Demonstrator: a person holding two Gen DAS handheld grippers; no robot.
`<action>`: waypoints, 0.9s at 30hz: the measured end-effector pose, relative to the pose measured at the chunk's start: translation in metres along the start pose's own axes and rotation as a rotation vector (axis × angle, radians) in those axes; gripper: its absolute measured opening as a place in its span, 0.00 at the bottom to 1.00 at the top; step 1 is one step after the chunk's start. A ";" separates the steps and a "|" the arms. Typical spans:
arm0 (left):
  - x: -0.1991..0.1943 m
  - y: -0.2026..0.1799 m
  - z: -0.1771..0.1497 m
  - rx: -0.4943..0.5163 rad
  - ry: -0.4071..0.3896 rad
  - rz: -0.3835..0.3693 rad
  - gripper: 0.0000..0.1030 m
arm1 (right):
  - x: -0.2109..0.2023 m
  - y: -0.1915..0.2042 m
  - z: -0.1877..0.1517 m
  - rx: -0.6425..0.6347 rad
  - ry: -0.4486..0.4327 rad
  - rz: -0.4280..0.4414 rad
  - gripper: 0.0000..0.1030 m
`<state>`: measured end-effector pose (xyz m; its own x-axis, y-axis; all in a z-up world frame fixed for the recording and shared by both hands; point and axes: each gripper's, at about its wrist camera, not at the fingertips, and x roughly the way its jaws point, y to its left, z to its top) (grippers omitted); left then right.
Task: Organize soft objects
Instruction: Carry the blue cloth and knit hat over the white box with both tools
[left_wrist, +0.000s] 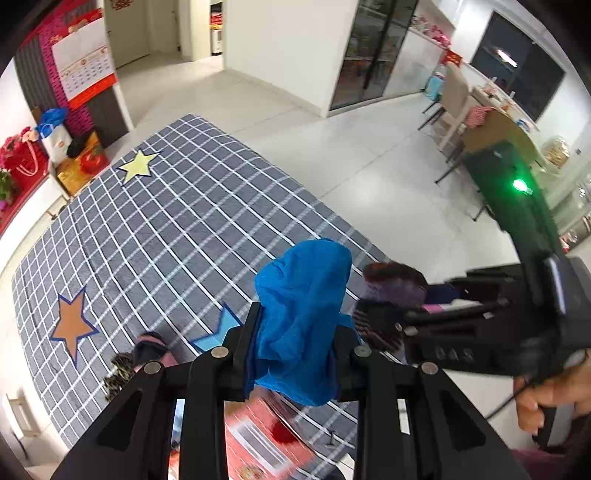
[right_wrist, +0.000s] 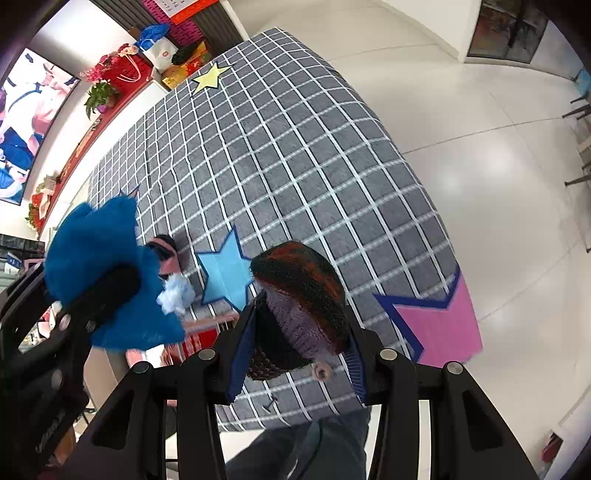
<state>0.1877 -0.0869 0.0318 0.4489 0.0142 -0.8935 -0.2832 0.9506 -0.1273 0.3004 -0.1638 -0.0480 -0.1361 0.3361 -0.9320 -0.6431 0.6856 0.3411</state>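
Holding a bunched blue cloth (left_wrist: 301, 325) in your left gripper (left_wrist: 295, 332) and a dark knit piece (right_wrist: 299, 302) in your right gripper (right_wrist: 299, 332), you have both soft things pinched and raised clear of the checked mat (left_wrist: 177, 229). Each set of jaws is clamped on fabric, not empty. Judging by how they slump, both will handle as light, limp loads: the cloth hangs in loose folds above and below the pads, and the knit bulges over the fingers with a button end dangling. Neither looks fragile, but thin cloth could slide out if you ease the squeeze, so keep a thick fold between the pads. The knit seems grippier; take it through its bulk, not a loose edge. More soft items, a pink-and-dark slipper-like piece (right_wrist: 168, 254) and a pale blue tuft (right_wrist: 175, 295), lie on the mat by the blue star (right_wrist: 225, 273). Grasp those at their middle.
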 end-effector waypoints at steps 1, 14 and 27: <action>-0.005 -0.005 -0.008 0.009 0.000 -0.011 0.31 | -0.003 -0.001 -0.005 0.001 -0.001 -0.004 0.45; -0.054 -0.025 -0.094 0.031 -0.003 -0.059 0.31 | -0.005 0.028 -0.082 -0.075 0.056 -0.007 0.45; -0.099 0.020 -0.168 -0.143 -0.037 0.058 0.31 | 0.011 0.107 -0.141 -0.252 0.115 0.068 0.45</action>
<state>-0.0054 -0.1212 0.0453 0.4587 0.0820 -0.8848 -0.4262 0.8941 -0.1381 0.1237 -0.1775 -0.0389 -0.2612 0.2905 -0.9205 -0.7949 0.4764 0.3759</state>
